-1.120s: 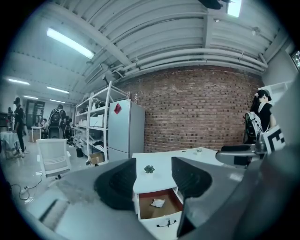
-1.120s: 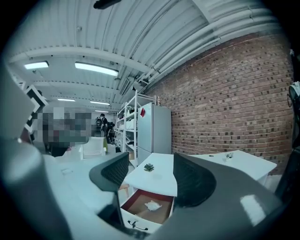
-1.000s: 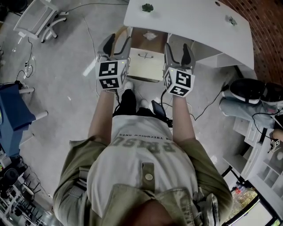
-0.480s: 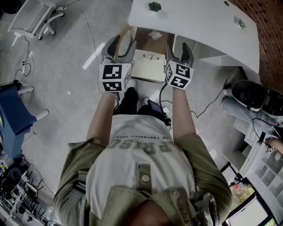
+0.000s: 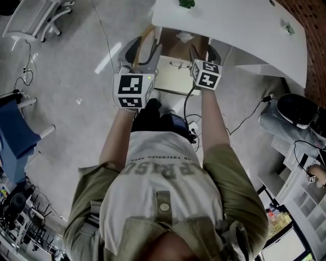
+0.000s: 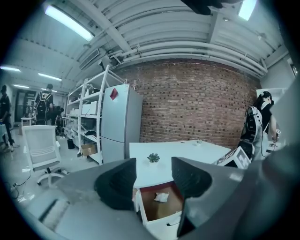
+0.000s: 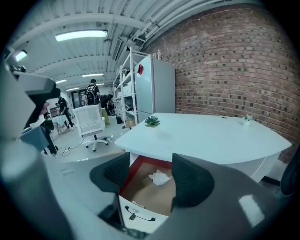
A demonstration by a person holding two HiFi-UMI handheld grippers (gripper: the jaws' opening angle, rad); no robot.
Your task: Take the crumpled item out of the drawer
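vs. half a second ago: both tools sit further forward, toward the bench (image 5: 239, 23). the right hand-held gripper (image 5: 204, 52) has advanced more; its marker cube is now close to the bench edge, beside the drawer's right front corner. the left hand-held gripper (image 5: 141, 50) has shifted less and sits at the drawer's left side.

edges / room: drawer (image 5: 172, 79) is pulled out from under the bench, cream front panel and handle (image 5: 177, 64) facing the person. brown floor of the drawer is open from above, except the back, which the bench edge overhangs in the head view. crumpled item (image 5: 184, 36) lies at the back of the drawer, right of centre, just at that overhang, clear of the walls in the right gripper view (image 7: 159, 177). bare floor to the left of the drawer; white bench support close on the right. small plant (image 5: 186, 3) stands on the bench above the drawer.

left hand-held gripper (image 6: 153, 180): jaws wide apart, nothing between them, touching nothing; drawer and crumpled item (image 6: 161, 197) seen well beyond the gap.

right hand-held gripper (image 7: 150, 176): jaws likewise spread and empty, above the drawer (image 7: 140, 213), not in contact with it.
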